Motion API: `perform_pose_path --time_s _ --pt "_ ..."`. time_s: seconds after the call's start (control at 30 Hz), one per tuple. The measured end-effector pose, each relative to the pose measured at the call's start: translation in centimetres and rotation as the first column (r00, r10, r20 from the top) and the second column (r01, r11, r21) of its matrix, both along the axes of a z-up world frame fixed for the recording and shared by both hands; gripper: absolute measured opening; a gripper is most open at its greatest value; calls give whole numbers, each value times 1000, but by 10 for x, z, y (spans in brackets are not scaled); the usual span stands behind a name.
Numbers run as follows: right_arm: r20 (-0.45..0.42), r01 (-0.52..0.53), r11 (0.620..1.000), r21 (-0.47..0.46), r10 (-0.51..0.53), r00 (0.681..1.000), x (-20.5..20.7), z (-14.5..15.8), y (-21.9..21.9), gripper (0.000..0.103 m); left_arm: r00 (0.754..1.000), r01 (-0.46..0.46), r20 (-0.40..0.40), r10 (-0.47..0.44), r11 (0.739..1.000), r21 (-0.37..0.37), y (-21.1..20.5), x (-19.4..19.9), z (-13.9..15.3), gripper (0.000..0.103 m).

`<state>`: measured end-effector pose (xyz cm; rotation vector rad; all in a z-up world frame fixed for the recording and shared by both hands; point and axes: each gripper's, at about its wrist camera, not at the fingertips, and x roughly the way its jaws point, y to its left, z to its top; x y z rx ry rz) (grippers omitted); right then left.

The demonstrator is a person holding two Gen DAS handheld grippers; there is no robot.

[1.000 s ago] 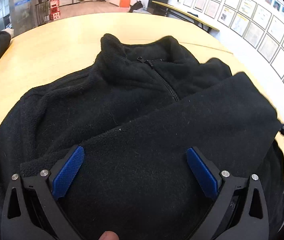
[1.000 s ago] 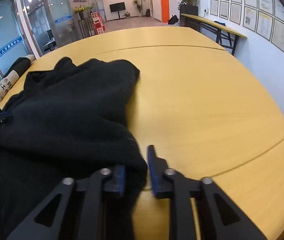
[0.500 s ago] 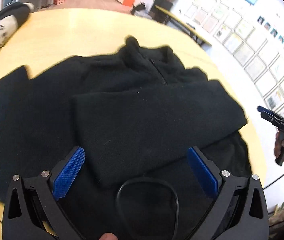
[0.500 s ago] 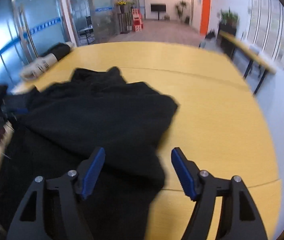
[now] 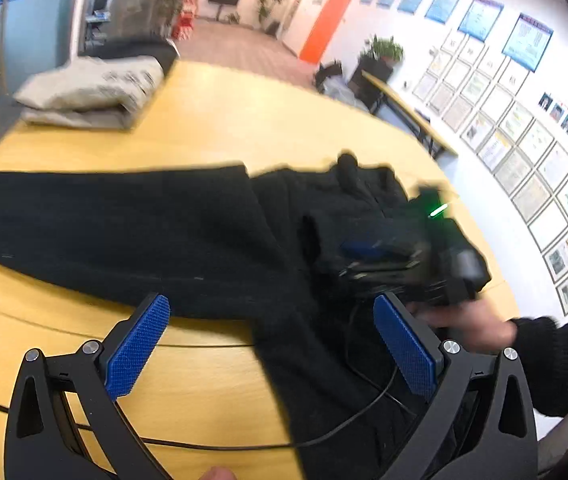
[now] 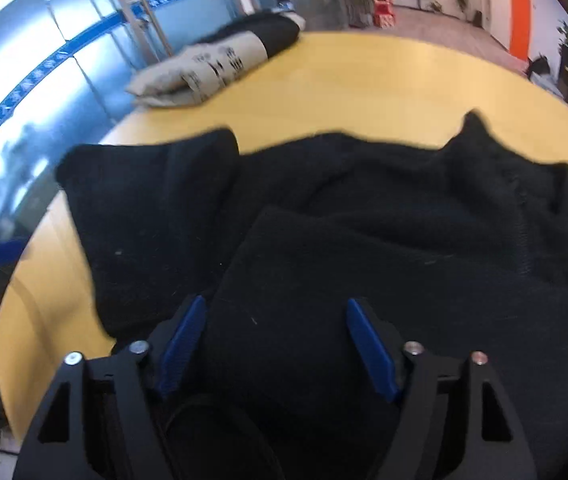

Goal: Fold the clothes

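1. A black fleece jacket (image 5: 187,240) lay spread on a yellow wooden table (image 5: 243,120). In the right wrist view the jacket (image 6: 364,208) filled the near half of the table (image 6: 364,80).
2. One sleeve (image 5: 83,224) stretched flat toward the left in the left wrist view, its cuff past the frame edge. The other sleeve (image 6: 364,264) lay folded across the jacket's body.
3. The collar (image 6: 480,136) pointed toward the far side of the table; a zipper line (image 6: 522,216) ran down from it.
4. The left gripper (image 5: 269,348) was released, its blue pads (image 5: 137,346) spread wide and holding nothing. It hung over the near table edge, where the jacket's lower part met bare wood.
5. The right gripper (image 6: 275,344) was likewise released, its blue pads (image 6: 370,350) wide apart above the folded sleeve, no cloth between them.
6. In the left wrist view the right gripper (image 5: 404,256) appeared from outside, blurred, above the jacket, with a green light showing on it. A hand (image 5: 468,320) in a black sleeve gripped it.
7. A thin black cable (image 5: 203,446) ran across the table edge and looped over the fleece near the left gripper.
8. A folded beige garment with dark print (image 5: 87,92) sat at the far left corner of the table, well apart from the jacket; it showed in the right wrist view too (image 6: 203,68).
9. Framed documents (image 5: 524,148) lined the white wall to the right.
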<state>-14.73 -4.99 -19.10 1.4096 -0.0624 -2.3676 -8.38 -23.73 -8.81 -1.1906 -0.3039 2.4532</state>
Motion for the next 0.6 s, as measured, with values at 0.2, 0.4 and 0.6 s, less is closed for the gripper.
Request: perform_pose_path --time_s 0.2,0.4,0.6 --pt "-68 56 998 21 -54 996 4 8 -1 13 993 -94 -75 93 996 -5 -53 34 48 103" --pt "-128 -57 998 39 62 990 27 10 -37 18 969 -229 -93 230 973 21 -100 45 63 103" --pt "-98 -76 994 73 83 992 35 4 -46 64 968 -252 -21 252 968 9 -96 24 37 103"
